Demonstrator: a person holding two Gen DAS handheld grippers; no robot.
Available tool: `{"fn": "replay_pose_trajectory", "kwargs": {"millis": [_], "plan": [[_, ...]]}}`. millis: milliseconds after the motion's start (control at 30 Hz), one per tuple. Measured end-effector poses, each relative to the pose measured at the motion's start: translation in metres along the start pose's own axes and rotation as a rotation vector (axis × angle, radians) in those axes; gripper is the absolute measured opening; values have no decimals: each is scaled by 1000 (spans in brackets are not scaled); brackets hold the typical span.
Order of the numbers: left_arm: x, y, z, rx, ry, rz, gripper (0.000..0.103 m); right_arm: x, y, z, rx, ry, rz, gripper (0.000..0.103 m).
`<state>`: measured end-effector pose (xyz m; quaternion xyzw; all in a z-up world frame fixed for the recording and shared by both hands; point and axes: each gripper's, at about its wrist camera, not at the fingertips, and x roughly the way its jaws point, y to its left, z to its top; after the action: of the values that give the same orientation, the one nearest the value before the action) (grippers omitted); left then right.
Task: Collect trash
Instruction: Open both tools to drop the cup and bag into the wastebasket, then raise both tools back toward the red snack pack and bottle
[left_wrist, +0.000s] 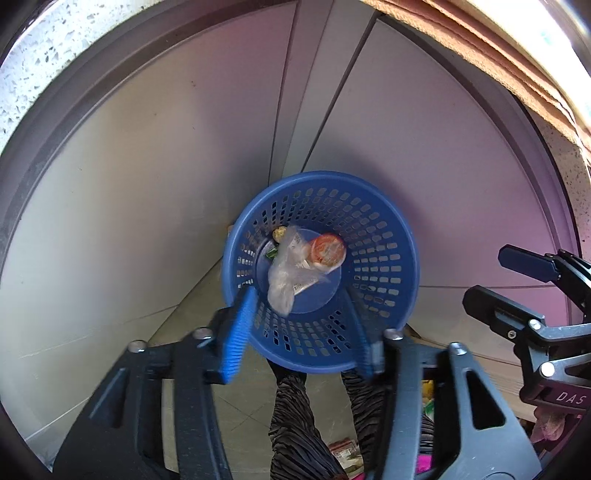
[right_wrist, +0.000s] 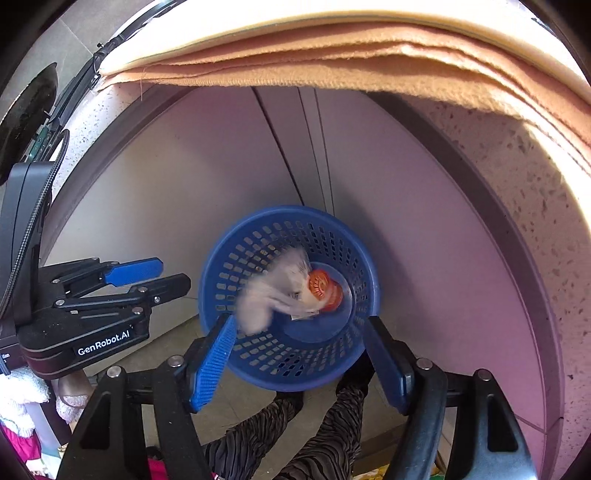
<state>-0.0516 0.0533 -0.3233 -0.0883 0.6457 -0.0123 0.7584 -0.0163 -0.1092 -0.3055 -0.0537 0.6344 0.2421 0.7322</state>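
Two grippers, left and right, point down over a blue basket on the floor; both sets of fingers apart, empty. A clear plastic wrapper lies inside.

Both cameras are riding on the handheld grippers and looking steeply down along their fingers, high over the floor. The left wrist view is peering past its own left gripper into the blue basket standing against the cabinet doors, and it is catching the right gripper at its right edge. The right wrist view is facing much the same way from just beside it (slightly nearer the counter's cloth-draped edge), framing the same basket between its own right gripper fingers, with the left gripper showing at its left. Both are sharing the basket, the doors and the person's patterned trouser legs below.
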Motion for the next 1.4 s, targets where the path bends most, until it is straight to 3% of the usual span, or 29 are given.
{"fn": "replay_pose_trajectory", "kwargs": {"millis": [400, 767, 1067, 1167, 1400], "plan": [[-26, 7, 8, -14, -41, -24, 51, -31, -1, 4, -6, -33, 30, 74], [-96, 2, 26, -21, -206, -106, 51, -100, -14, 22, -29, -160, 94, 80], [-154, -10, 59, 6, -359, -120, 51, -173, -40, 44, -62, -296, 85, 84], [-169, -11, 74, -6, -393, -125, 57, -192, -52, 52, -58, -340, 75, 87], [-180, -29, 114, -36, -405, -97, 57, -226, -90, 85, -71, -438, 52, 92]]}}
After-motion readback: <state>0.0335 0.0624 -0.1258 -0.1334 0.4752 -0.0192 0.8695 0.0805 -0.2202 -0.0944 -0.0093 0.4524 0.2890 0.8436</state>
